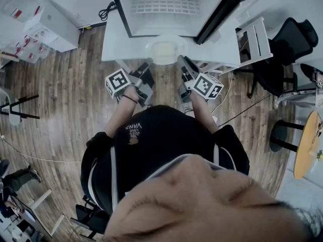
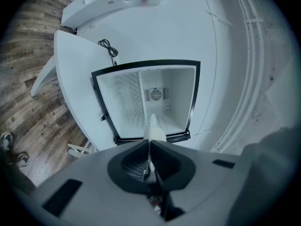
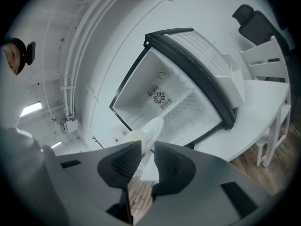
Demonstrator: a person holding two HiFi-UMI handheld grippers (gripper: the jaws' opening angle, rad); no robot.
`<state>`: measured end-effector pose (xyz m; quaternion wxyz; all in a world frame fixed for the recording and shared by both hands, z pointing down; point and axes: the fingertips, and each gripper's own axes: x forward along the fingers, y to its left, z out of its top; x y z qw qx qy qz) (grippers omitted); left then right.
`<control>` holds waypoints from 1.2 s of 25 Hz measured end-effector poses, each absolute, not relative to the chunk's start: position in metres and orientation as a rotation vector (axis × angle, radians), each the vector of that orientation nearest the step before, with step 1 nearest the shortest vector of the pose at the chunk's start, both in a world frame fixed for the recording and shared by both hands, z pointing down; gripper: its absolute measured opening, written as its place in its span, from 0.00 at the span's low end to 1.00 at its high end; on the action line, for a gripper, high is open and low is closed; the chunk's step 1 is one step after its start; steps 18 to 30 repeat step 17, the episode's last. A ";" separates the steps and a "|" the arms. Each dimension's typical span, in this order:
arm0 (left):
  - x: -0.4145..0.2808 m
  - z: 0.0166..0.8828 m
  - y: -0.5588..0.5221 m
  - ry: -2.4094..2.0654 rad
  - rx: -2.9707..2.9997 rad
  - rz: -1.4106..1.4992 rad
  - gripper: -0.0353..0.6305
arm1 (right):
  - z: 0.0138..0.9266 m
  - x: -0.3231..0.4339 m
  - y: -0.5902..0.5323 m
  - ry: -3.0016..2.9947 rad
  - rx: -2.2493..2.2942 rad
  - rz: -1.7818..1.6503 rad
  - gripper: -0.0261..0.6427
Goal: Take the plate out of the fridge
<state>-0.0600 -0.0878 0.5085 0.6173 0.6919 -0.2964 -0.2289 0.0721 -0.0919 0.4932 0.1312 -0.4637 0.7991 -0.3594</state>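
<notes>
A pale round plate [image 1: 164, 50] hangs just in front of the open white mini fridge [image 1: 166, 9], whose door [image 1: 227, 9] swings out to the right. My left gripper [image 1: 149, 63] is shut on the plate's left rim, and my right gripper [image 1: 179, 60] pinches its right rim. In the left gripper view the plate [image 2: 153, 128] shows edge-on, running out of the closed gripper [image 2: 148, 143] toward the bare fridge interior [image 2: 160, 98]. In the right gripper view the plate [image 3: 149, 130] sits in the gripper [image 3: 148, 147], in front of the fridge [image 3: 164, 98].
The fridge stands on a white table [image 1: 116, 39] with a black cable [image 1: 106, 9] behind it. A white chair [image 1: 255, 39] and a black office chair [image 1: 292, 37] stand to the right. Farther right are a black stool [image 1: 282, 137] and a round wooden table [image 1: 305, 145].
</notes>
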 end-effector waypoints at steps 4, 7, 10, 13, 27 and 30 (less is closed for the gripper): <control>-0.061 0.509 -0.086 -0.683 1.589 -0.529 0.09 | 0.494 0.071 -0.090 2.319 -1.344 -1.044 0.18; -0.061 0.512 -0.085 -0.682 1.578 -0.532 0.09 | 0.495 0.071 -0.090 2.324 -1.347 -1.045 0.18; -0.061 0.512 -0.085 -0.681 1.577 -0.532 0.09 | 0.497 0.072 -0.090 2.324 -1.352 -1.049 0.18; -0.061 0.512 -0.086 -0.681 1.581 -0.534 0.09 | 0.497 0.072 -0.090 2.323 -1.353 -1.050 0.18; -0.059 0.510 -0.086 -0.670 1.583 -0.546 0.09 | 0.497 0.072 -0.091 2.329 -1.351 -1.047 0.18; -0.059 0.510 -0.086 -0.670 1.583 -0.546 0.09 | 0.497 0.072 -0.091 2.329 -1.351 -1.047 0.18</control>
